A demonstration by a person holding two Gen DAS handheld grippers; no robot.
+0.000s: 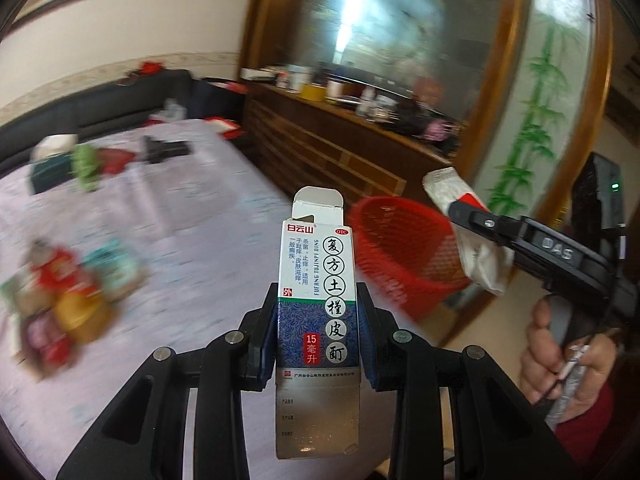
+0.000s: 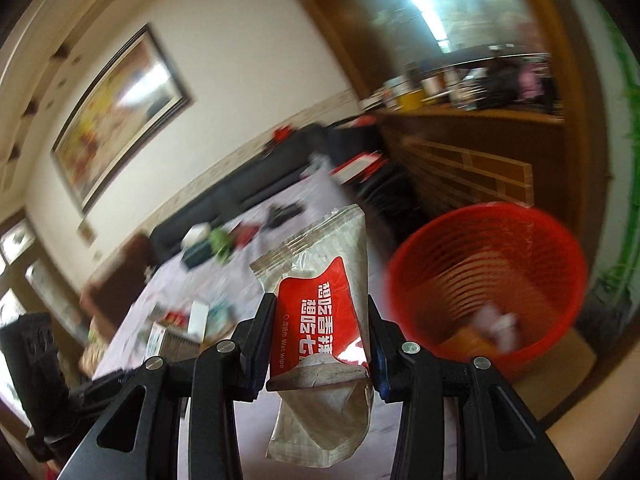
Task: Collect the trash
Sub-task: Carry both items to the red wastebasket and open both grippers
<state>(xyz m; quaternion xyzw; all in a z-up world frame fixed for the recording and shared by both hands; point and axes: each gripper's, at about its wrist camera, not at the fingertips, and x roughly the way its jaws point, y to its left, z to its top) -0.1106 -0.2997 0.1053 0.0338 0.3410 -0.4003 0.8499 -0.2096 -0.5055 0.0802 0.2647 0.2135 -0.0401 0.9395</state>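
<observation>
Your left gripper: jaws clenched on medicine box. Your right gripper: jaws grasping wet-wipe packet. Red basket beyond jaws, right.

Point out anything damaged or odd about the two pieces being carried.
The medicine box in the left gripper has its top flap open. The wet wipe packet in the right gripper is crumpled, seemingly torn.
</observation>
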